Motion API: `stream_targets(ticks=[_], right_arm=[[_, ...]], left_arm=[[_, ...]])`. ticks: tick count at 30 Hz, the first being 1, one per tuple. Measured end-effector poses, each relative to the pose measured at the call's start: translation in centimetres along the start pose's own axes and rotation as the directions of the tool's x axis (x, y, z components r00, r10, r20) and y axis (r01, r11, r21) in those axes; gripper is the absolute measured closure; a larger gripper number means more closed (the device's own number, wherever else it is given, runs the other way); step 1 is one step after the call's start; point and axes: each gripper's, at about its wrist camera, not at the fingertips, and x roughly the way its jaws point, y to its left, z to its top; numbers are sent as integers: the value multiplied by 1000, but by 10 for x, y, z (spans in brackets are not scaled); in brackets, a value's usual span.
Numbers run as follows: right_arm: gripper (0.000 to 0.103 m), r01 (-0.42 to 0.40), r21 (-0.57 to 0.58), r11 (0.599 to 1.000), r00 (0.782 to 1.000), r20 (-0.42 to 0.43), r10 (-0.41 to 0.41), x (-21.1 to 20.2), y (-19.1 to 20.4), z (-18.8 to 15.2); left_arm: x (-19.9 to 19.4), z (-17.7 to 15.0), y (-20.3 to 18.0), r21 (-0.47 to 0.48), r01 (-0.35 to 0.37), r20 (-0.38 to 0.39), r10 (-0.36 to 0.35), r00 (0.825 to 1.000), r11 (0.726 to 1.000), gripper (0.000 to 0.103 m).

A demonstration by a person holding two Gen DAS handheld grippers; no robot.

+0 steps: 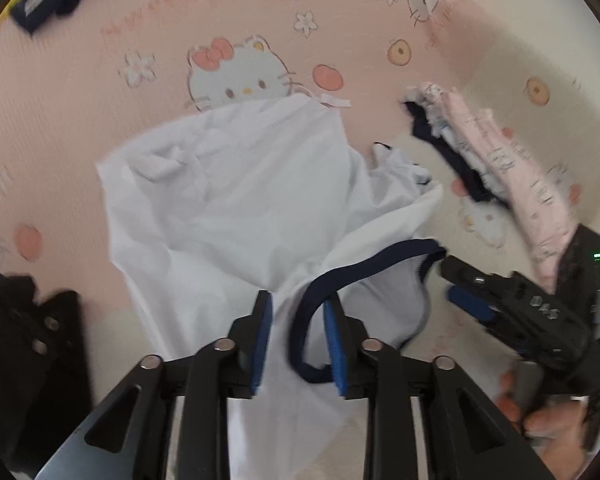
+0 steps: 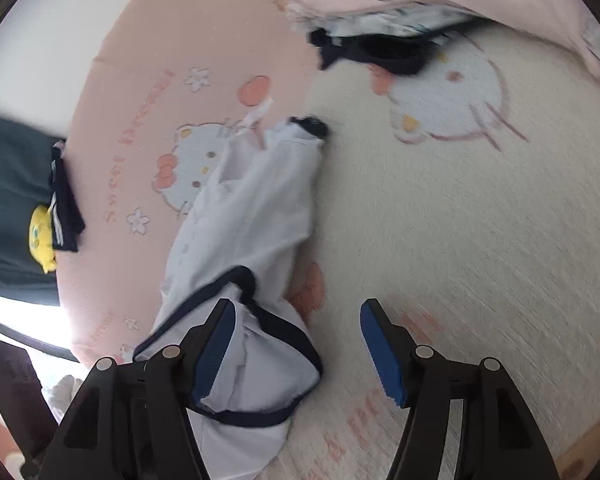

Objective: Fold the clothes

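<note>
A crumpled white garment (image 1: 228, 192) with navy trim (image 1: 364, 264) lies on the Hello Kitty bed sheet (image 1: 60, 128). My left gripper (image 1: 298, 296) is shut on a bunched fold of it, and the navy neckline loops around the right finger. In the right wrist view the same white garment (image 2: 256, 208) stretches away from me, its navy-edged opening (image 2: 260, 364) draped against the left finger. My right gripper (image 2: 296, 308) stands open with only sheet under the right finger. From the left wrist view the right gripper (image 1: 456, 284) sits just off the trim's right end.
A heap of pink printed and navy clothes (image 1: 500, 168) (image 2: 380, 40) lies further back on the sheet. A navy striped item (image 2: 64, 208) with a yellow patch (image 2: 40, 236) rests on dark green fabric (image 2: 8, 200) at the bed's edge. A hand (image 1: 540, 412) holds the right gripper.
</note>
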Motion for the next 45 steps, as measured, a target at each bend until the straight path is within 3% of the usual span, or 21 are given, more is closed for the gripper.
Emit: stream_targets(ticks=[2, 3, 10, 15, 21, 26, 30, 31, 34, 36, 38, 42, 45], right_arm=[[31, 29, -104, 994, 999, -18, -31, 6, 13, 3], [31, 49, -145, 988, 998, -26, -53, 12, 18, 4], [30, 179, -389, 904, 974, -59, -218, 51, 47, 8], [30, 241, -457, 856, 963, 1, -270, 54, 51, 5], [30, 293, -472, 832, 950, 49, -307, 66, 57, 11], [31, 326, -462, 825, 942, 81, -327, 66, 58, 15], [31, 368, -445, 816, 929, 128, -348, 62, 57, 19], [32, 376, -443, 814, 926, 143, -349, 59, 57, 20], [51, 385, -447, 808, 923, 167, -347, 52, 58, 20], [71, 397, -455, 797, 918, 184, -352, 49, 61, 18], [81, 404, -474, 783, 915, 201, -350, 47, 64, 17], [88, 425, -446, 788, 905, 240, -352, 37, 64, 17], [88, 422, -377, 824, 902, 271, -337, 20, 57, 24]], left_arm=[[4, -3, 3, -55, 15, -14, -16, 1000, 998, 49], [6, -6, 4, -73, 23, -16, -25, 1000, 997, 46], [20, -19, 1, -118, -16, -48, 11, 999, 993, 46], [26, -29, -3, -131, -96, -28, 94, 995, 987, 46], [40, -40, -8, -127, -218, -50, 214, 976, 968, 46], [47, -60, -6, -104, -277, -62, 272, 960, 955, 46], [45, -74, 6, -140, -298, -70, 291, 954, 944, 44], [45, -74, 8, -151, -298, -73, 290, 954, 942, 44], [42, -75, 11, -161, -300, -69, 292, 954, 940, 44], [37, -73, 9, -142, -324, -48, 321, 946, 935, 44], [33, -71, 7, -113, -358, -27, 357, 934, 927, 44], [19, -66, -1, -55, -426, 30, 428, 903, 903, 44], [5, -64, -3, -28, -451, 68, 452, 890, 892, 44]])
